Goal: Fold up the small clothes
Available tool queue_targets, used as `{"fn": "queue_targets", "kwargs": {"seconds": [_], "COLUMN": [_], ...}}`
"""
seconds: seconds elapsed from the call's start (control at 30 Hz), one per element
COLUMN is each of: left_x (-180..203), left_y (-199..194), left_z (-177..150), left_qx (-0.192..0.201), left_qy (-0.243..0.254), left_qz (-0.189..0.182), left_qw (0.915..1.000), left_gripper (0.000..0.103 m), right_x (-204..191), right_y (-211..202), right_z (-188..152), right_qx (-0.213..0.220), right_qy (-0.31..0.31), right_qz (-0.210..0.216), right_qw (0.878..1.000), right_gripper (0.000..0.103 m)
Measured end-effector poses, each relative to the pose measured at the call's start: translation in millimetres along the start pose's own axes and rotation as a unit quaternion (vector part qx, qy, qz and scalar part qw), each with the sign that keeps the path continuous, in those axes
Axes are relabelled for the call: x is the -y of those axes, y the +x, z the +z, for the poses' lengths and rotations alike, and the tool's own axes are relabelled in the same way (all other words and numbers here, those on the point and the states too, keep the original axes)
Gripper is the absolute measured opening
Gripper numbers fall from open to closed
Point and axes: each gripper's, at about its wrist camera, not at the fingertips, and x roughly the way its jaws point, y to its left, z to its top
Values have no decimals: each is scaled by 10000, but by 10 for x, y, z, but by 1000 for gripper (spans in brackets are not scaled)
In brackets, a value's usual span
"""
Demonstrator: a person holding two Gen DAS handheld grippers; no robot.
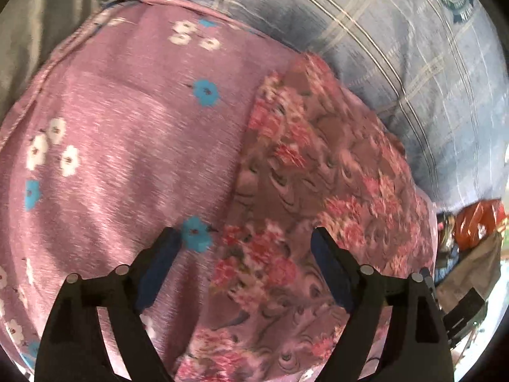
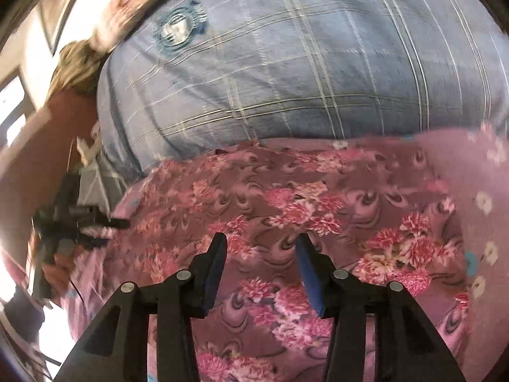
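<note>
Because the small brownish-pink garment printed with red and pink flowers [image 1: 318, 175] lies spread flat on a mauve sheet dotted with white and blue blossoms [image 1: 127, 133], the two thin, similar-coloured layers are easy to confuse, and a pinch taken too deep would likely gather the sheet along with the cloth and drag the whole fold askew. Both tools hang just above the garment: the left gripper [image 1: 246, 238] has its jaws spread wide and holds nothing, straddling the garment's edge where it meets the sheet, while the right gripper [image 2: 261, 242] is likewise parted and empty over the middle of the print. Motion blur suggests quick movement, so a hasty closure might miss the hem altogether or catch only one ply. Beyond the sheet sits a blue-grey checked pillow with a round emblem [image 2: 286, 63]. No container shows in either view; the dark clutter at the frame edges is too blurred to identify.
</note>
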Motion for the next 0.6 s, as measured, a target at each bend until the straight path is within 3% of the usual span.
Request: {"fn": "queue_targets", "kwargs": {"seconds": [0.1, 0.13, 0.2, 0.23, 0.27, 0.4, 0.6], "left_x": [179, 230, 346, 400, 435, 632, 987], "left_y": [62, 67, 44, 18, 1, -151, -443], "left_z": [-56, -89, -150, -177, -192, -277, -372], "left_qx": [-20, 1, 139, 142, 58, 322, 512], "left_qy": [404, 508, 755, 857, 816, 917, 1115], "left_qz": [285, 359, 549, 474, 332, 412, -52], "left_qw": [9988, 9981, 9955, 9951, 9961, 9944, 9924], "left_gripper": [87, 83, 51, 12, 8, 8, 8], "right_x": [56, 104, 145, 159, 180, 204, 265], "right_y": [290, 276, 273, 276, 275, 252, 104], "right_z": [-77, -84, -60, -49, -46, -48, -80], "right_qx": [-637, -537, -524, -525, -516, -505, -446], "right_qy": [136, 197, 324, 369, 410, 453, 625], "right_qz": [-112, -52, 50, 96, 144, 199, 272], "right_qw": [9978, 9983, 9981, 9979, 9977, 9975, 9967], "right_gripper": [47, 47, 47, 47, 47, 47, 47]}}
